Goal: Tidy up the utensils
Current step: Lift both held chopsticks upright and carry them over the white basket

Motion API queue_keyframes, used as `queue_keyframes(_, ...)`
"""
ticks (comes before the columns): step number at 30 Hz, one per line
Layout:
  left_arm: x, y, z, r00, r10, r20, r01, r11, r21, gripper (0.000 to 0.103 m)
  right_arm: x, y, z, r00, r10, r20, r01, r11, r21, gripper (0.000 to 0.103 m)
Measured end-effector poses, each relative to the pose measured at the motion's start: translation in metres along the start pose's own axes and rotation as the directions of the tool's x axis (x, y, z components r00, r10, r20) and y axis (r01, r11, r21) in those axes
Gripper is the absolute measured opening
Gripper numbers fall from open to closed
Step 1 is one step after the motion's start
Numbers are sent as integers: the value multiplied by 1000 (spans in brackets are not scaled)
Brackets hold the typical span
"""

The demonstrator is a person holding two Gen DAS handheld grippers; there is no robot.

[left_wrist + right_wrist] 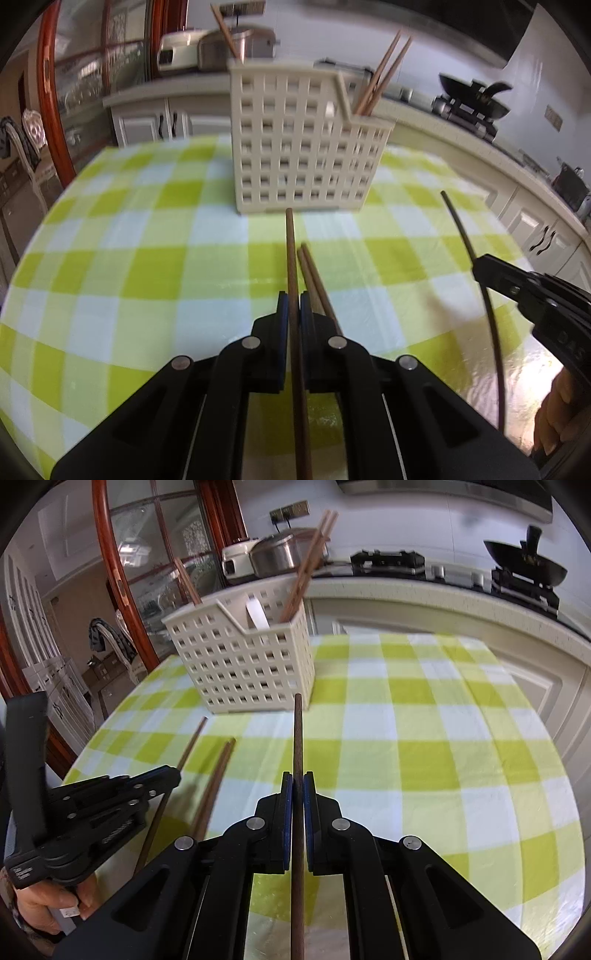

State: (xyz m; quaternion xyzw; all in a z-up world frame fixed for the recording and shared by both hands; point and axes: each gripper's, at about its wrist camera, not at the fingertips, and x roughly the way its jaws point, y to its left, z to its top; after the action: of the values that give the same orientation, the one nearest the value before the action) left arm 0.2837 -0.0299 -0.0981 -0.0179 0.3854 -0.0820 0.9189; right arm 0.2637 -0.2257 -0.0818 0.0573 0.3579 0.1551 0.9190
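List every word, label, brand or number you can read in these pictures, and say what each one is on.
Nothing reads clearly.
Right gripper: raised characters on its body, too blurred to read.
Left gripper: embossed marks on its body and lower casing, too small to read.
Utensil basket, tablecloth: no text.

Cream lattice holder [243,664] upright, chopsticks [306,565] inside; two brown ones [214,786] (side by side) lie before it.

Bright daylight, glare on the tablecloth [517,376] near edge, slight blur, strong fisheye bending with dark corners.
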Motion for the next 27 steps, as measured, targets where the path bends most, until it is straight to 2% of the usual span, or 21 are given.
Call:
queue_keyframes(6,-45,3,8,994,-19,112,17,1000,12,6,-22,16,15,998,18,67,-16,999,-32,6)
queue_keyframes(14,-93,3,10,972,-8,233,1,999,33,6,-45,36,25,991,34,129,-24,997,-74,6)
queue_keyframes(27,-137,-1,-2,941,1,338,-24,998,64,6,-79,56,28,977,43,208,-19,993,-114,6)
